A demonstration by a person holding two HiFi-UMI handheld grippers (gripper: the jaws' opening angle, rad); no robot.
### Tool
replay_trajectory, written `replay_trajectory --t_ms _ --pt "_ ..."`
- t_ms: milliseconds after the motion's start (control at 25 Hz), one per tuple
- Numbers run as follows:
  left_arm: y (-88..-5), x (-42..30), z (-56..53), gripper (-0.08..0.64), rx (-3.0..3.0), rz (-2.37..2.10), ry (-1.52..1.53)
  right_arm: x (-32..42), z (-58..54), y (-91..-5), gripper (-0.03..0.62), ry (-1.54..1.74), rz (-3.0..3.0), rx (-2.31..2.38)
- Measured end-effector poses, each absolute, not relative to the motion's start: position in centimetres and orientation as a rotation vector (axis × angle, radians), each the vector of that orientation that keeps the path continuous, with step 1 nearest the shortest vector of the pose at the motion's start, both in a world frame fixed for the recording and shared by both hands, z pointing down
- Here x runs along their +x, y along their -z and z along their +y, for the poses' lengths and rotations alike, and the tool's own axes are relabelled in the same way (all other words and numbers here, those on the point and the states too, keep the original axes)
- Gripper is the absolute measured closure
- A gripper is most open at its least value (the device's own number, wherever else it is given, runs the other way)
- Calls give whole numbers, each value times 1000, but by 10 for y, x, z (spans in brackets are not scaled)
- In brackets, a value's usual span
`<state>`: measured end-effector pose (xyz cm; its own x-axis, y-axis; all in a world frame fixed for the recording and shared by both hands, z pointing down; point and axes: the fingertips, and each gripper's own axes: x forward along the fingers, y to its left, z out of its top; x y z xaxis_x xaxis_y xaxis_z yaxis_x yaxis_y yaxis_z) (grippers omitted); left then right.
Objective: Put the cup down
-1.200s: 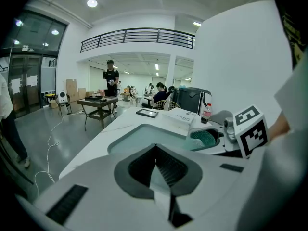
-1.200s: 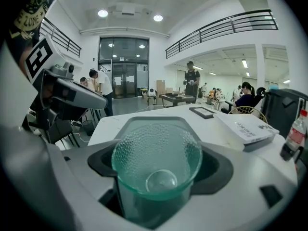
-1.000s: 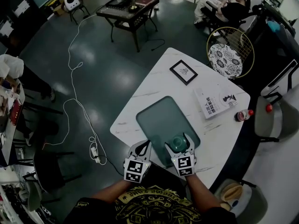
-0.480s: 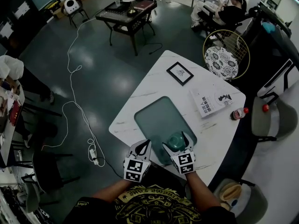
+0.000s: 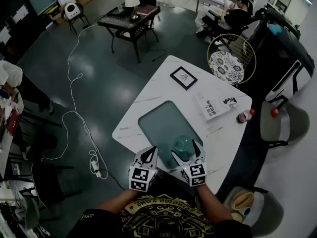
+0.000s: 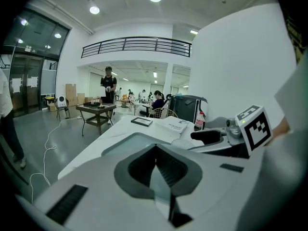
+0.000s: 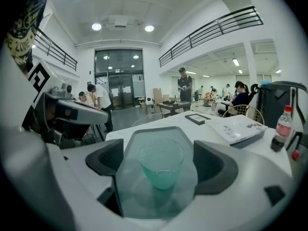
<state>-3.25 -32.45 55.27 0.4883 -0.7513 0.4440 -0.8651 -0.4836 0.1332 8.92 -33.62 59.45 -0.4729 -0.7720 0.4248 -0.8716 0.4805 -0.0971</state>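
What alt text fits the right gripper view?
A green cup stands upright on a grey mat, untouched between the jaws of the right gripper, which have just been opening wide. Behind it on the white table lie a framed picture and a book, with a bottle at far right.

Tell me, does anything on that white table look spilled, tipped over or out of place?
Nothing stands out. The green cup stands upright on the teal mat with no spill around it. The book and framed picture lie flat, and the bottle stands upright near the table edge.
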Motion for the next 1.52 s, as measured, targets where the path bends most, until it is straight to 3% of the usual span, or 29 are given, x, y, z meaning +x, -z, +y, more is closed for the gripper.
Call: replay_trajectory --t_ms 360,560,960,1520 --pt "-536 -25 -294 549 2407 -1372 -407 97 -291 -548 160 -404 -2447 1496" --pt "-526 -10 -269 549 2432 -1353 -395 103 -259 -531 331 -358 -2436 1493" --pt "-512 -9 -212 549 2422 -1442 -382 112 -204 -509 582 -250 -2445 1450" --pt "-499 -36 -135 549 2326 -1591 -438 99 -143 -496 584 -274 -2569 1346"
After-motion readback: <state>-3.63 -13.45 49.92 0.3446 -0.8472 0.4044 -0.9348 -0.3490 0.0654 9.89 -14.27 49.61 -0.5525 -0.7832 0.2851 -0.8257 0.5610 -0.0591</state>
